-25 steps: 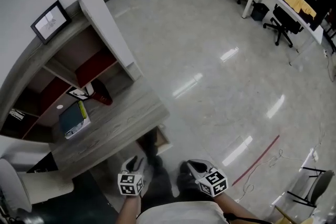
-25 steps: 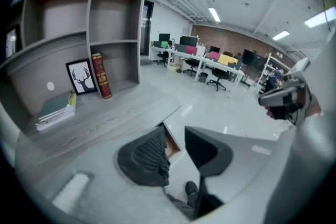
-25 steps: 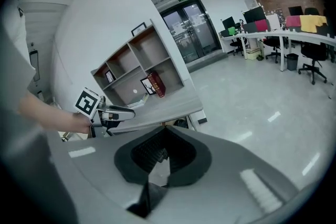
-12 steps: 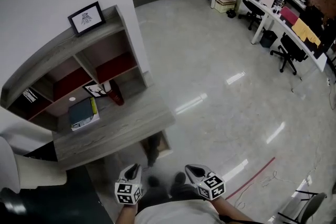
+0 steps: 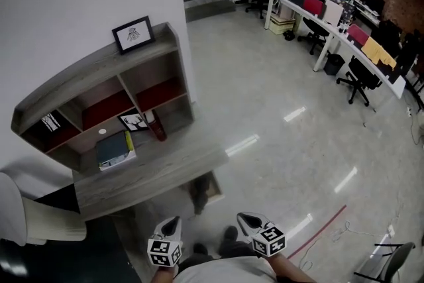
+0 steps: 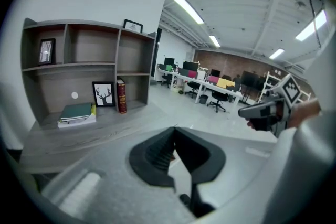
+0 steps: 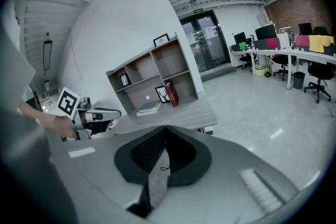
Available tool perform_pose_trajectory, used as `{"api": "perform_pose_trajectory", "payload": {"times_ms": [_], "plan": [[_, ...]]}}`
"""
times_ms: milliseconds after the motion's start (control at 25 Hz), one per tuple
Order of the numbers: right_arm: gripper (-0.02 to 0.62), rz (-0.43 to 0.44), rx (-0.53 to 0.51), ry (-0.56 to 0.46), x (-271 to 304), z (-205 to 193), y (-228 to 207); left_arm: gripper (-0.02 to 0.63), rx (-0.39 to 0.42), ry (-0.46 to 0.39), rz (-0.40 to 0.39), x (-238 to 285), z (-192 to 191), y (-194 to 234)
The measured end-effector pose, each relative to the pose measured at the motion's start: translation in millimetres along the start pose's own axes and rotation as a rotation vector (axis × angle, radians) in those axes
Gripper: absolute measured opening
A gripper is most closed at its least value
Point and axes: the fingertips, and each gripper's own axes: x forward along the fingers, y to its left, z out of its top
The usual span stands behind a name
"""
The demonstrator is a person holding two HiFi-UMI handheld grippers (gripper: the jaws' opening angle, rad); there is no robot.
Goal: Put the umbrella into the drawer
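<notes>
No umbrella shows in any view. My left gripper (image 5: 170, 226) and right gripper (image 5: 247, 219) hang side by side at the bottom of the head view, in front of the grey wooden desk (image 5: 152, 172). A drawer-like wooden box (image 5: 207, 190) shows under the desk's near edge. In the left gripper view the left gripper (image 6: 175, 129) has its jaw tips together with nothing between them. The right gripper (image 7: 165, 127) in its own view is likewise closed and empty. Each gripper view also shows the other gripper, the right gripper (image 6: 258, 110) and the left gripper (image 7: 100, 113), level beside it.
A shelf unit (image 5: 99, 83) stands on the desk with a red book (image 5: 158, 129), a green book stack (image 5: 114, 149) and framed pictures. A pale chair (image 5: 30, 225) sits at the left. Office desks and chairs (image 5: 331, 23) line the far right across a glossy floor (image 5: 278, 116).
The view has lifted and tilted up: the desk and shelf sit farther off and more central, and more of the room shows. Both grippers stay at the bottom edge, side by side.
</notes>
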Motion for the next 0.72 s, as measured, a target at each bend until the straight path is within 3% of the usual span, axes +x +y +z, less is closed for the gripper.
{"api": "perform_pose_trajectory", "payload": {"times_ms": [520, 720], "plan": [[0.006, -0.128, 0.017, -0.102, -28, -11, 90, 0.002, 0.034, -0.02, -0.142, -94, -18, 19], [0.006, -0.148, -0.019, -0.096, -40, -28, 118, 0.002, 0.028, -0.02, -0.184, -117, -31, 20]]}}
